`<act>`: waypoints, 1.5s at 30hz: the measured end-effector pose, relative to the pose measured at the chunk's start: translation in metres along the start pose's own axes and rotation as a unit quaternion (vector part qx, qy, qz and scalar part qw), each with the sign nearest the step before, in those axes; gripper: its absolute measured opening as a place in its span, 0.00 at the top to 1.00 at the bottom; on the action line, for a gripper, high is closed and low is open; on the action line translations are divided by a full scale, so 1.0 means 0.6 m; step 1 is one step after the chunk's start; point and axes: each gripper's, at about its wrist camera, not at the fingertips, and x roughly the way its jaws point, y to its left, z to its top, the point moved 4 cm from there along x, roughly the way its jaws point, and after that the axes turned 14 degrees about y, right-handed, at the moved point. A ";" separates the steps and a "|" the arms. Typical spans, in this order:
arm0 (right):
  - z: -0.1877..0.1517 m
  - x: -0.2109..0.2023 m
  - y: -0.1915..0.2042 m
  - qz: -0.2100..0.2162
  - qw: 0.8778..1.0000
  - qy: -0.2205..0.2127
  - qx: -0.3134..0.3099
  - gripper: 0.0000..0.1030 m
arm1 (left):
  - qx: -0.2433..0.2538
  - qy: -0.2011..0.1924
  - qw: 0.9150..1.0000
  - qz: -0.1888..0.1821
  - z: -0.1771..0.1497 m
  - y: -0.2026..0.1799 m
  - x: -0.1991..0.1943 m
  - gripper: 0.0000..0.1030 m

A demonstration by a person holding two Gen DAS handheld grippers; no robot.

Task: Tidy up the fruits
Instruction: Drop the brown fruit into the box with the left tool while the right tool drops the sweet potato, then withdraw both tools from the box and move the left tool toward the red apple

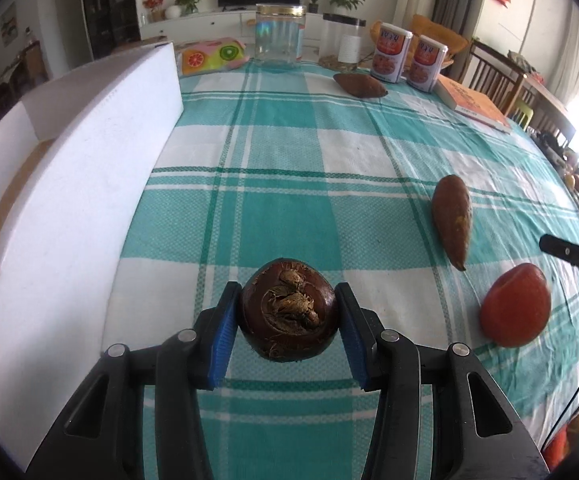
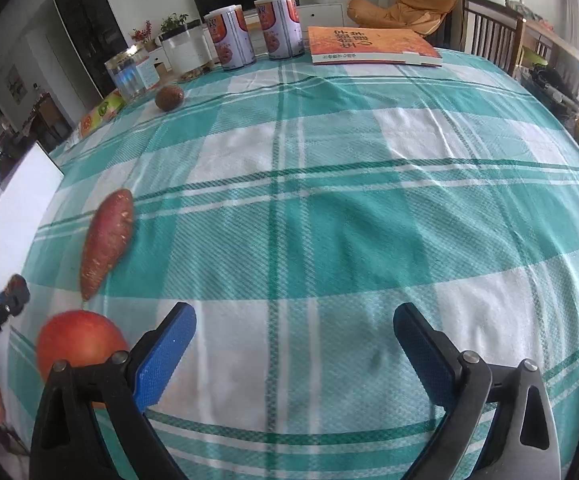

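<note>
The left gripper [image 1: 288,317] is clamped on a dark round fruit [image 1: 288,314], seemingly lifted off the checked tablecloth [image 1: 281,208]; the right gripper [image 2: 294,346] hovers with jaws apart, the red apple [image 2: 79,340] near-left; that rounded skin could slip from the pads if squeezed off-centre.

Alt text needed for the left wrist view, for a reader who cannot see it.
The left gripper clamps a round dark-brown water chestnut between blue pads above a teal-and-white checked tablecloth. To its right lie a red-orange tomato and a long brown sweet potato; a white foam board stands on the left.
</note>
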 end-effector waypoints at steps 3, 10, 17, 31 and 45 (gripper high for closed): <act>0.050 0.004 0.099 0.056 0.997 0.047 -0.035 0.06 | -0.016 -0.017 1.000 -0.016 -0.022 0.004 -0.039 0.53; 0.090 0.147 0.185 0.008 0.982 0.188 0.000 0.33 | -0.046 -0.063 0.996 -0.045 -0.054 0.036 -0.148 0.53; 0.089 0.113 0.219 0.055 0.988 0.143 -0.008 0.58 | -0.090 -0.114 0.989 -0.041 -0.078 0.150 -0.256 0.53; -0.041 -0.015 0.742 0.195 0.927 0.100 -0.304 0.58 | -0.209 -0.027 0.974 0.078 -0.099 0.386 -0.169 0.52; -0.061 -0.004 0.755 0.131 0.928 0.019 -0.347 0.33 | -0.219 -0.074 0.966 0.112 -0.133 0.369 -0.206 0.18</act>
